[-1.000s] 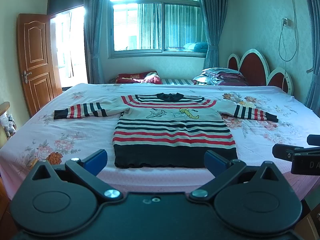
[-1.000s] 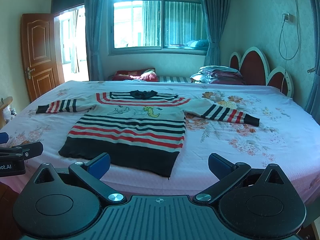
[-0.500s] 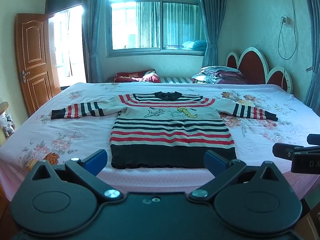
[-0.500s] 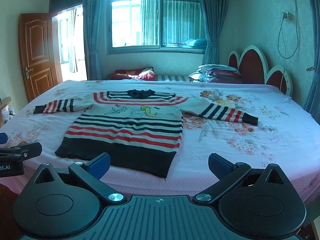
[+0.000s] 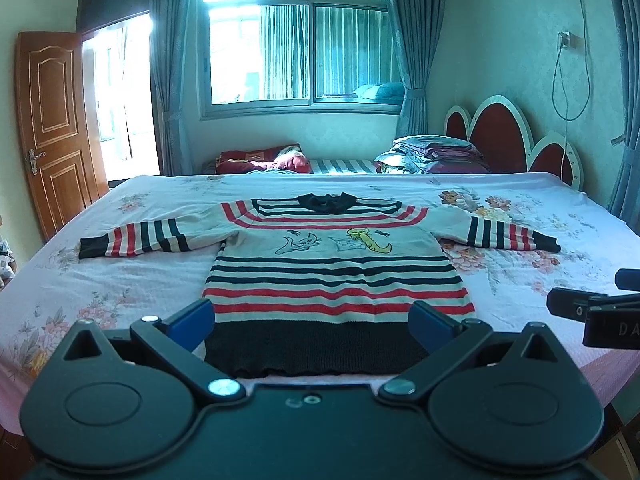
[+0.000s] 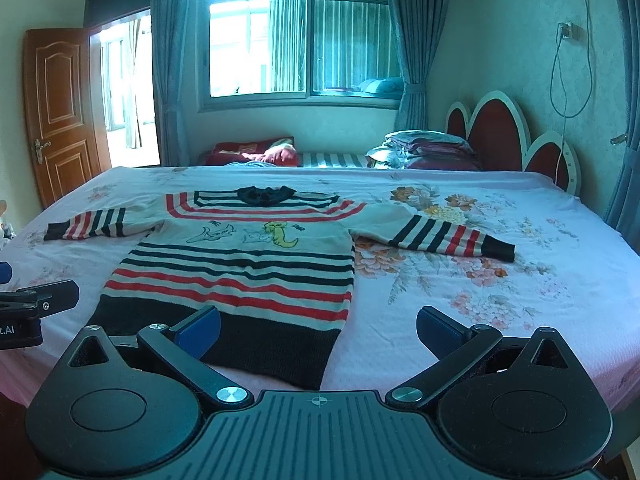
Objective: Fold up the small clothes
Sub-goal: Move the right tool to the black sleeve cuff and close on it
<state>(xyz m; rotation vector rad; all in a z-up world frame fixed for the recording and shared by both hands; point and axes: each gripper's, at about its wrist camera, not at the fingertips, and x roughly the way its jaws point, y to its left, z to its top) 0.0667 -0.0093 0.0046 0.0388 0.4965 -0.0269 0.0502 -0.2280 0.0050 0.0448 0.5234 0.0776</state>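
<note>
Both my left tongs and right tongs wide, empty, near hem of striped sweater. Risk: pinching floral bedsheet along with knit, dragging sweater askew.

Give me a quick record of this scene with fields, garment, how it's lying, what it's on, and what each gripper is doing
garment: striped sweater, dark hem band and collar, cartoon print on chest
layout: flat, face up, unfolded, both sleeves spread sideways
surface: floral bedsheet
left gripper: open, empty, facing the hem
right gripper: open, empty, facing the sweater's right hem corner
behind: folded bedding near the headboard
</note>
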